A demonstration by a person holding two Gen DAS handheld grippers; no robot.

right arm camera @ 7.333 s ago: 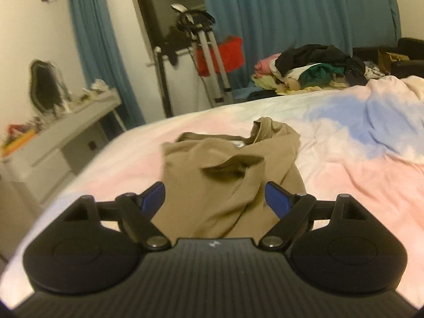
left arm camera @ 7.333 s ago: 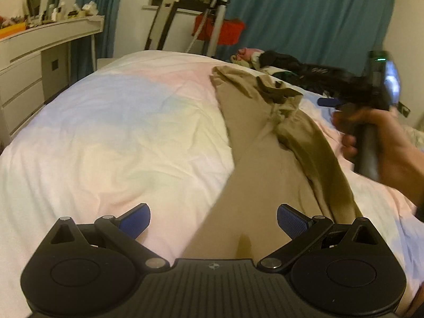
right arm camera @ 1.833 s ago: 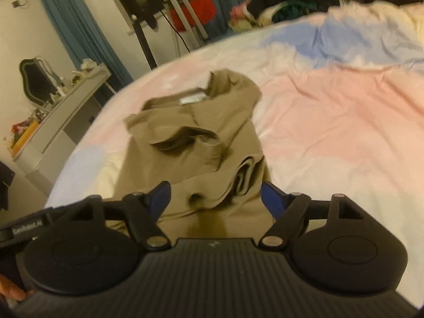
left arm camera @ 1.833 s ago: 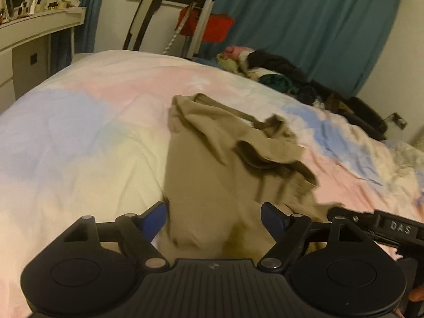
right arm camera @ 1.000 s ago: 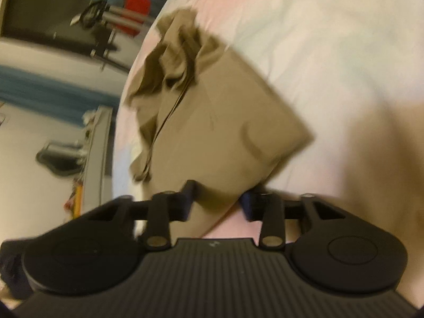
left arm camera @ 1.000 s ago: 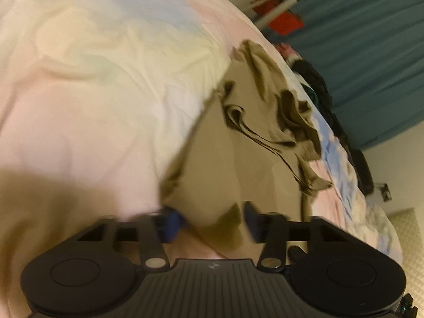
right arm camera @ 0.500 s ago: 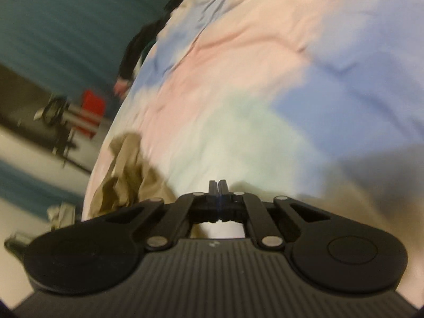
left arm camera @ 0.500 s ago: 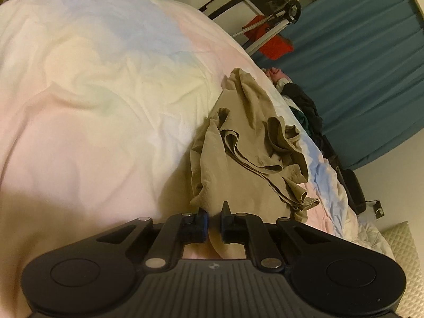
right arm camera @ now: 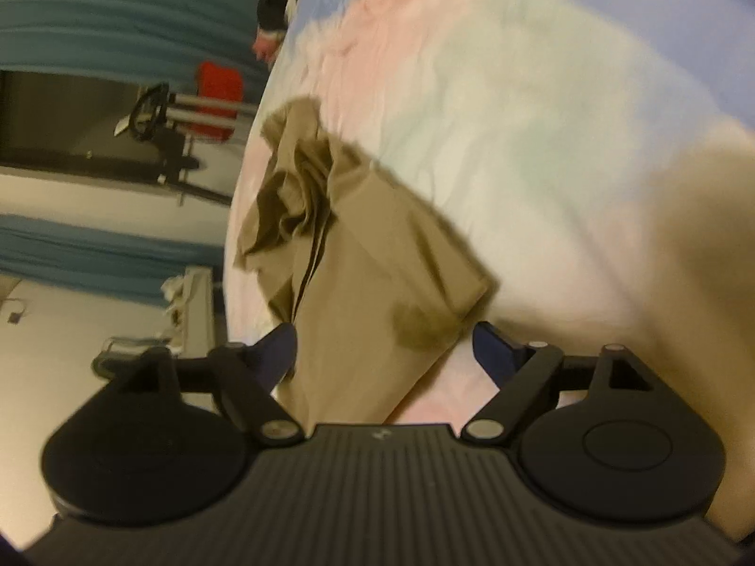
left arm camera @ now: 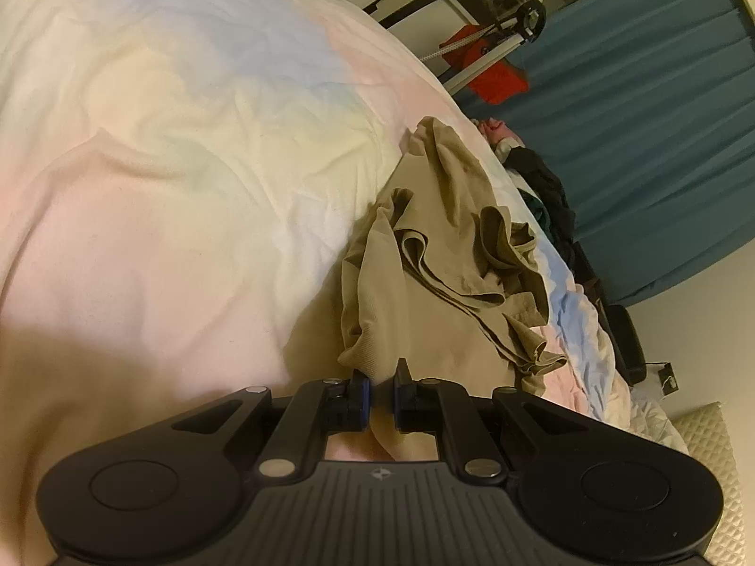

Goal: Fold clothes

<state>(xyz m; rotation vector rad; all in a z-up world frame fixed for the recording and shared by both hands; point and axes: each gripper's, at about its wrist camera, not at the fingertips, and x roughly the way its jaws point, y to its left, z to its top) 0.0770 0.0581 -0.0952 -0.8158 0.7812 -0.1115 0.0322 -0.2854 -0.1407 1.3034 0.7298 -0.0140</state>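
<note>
Tan shirt bunched up on the pastel bed, left gripper pinching its near edge

The tan shirt (left arm camera: 439, 254) lies crumpled on the bed (left arm camera: 165, 165), a pink-blue-cream duvet, running off toward 1 o'clock in the left view. The left gripper (left arm camera: 381, 398) is clenched on the shirt's near hem. The right gripper (right arm camera: 384, 346) has jaws opening wide, with the shirt corner between them but not pressed; half a second ago it was clamped shut. Teal curtains (left arm camera: 660, 118) and a pile of clothes (left arm camera: 542, 179) sit past the bed at 2 o'clock. The right view is blurry.
</note>
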